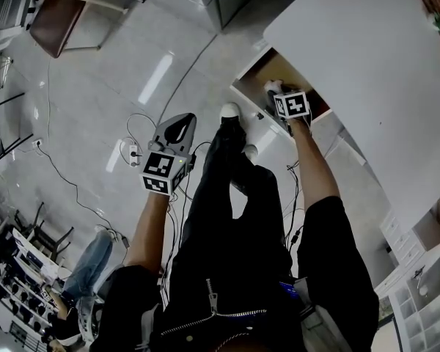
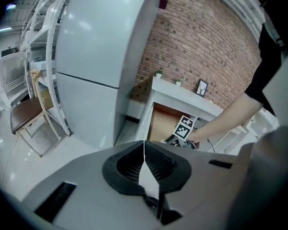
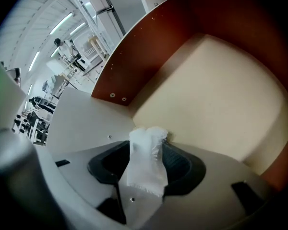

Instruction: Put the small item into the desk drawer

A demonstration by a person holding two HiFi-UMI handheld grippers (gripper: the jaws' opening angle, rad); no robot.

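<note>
Under the white desk (image 1: 367, 72), head view: the drawer (image 1: 268, 68) stands open and the right gripper (image 1: 280, 100) is dipped into it, pointing steeply down. The left gripper (image 1: 177, 127) hangs well apart from it, out over the floor (image 1: 95, 101) beside the person's legs (image 1: 235, 196) (nothing near its tips).

Left gripper view: the left gripper (image 2: 144, 150) has its jaws pressed together tip to tip, with nothing between them. Beyond them is the open drawer (image 2: 161, 123), with the right gripper (image 2: 185, 128) inside it.

Right gripper view: the jaws are spread wide, with the small white item (image 3: 146, 162) standing in the gap. Its side edges lie against the ribbed pads (image 3: 180, 164), but no squeeze shows on it, so it sits loose rather than pinched. The item is a flat, soft strip whose long axis runs along the jaws, away from the camera. Its frayed end is nearest the camera. The far end points down at the pale drawer bottom (image 3: 216, 95), near the corner below the red-brown wall (image 3: 144, 56). Whether that end touches the bottom cannot be told.
</note>
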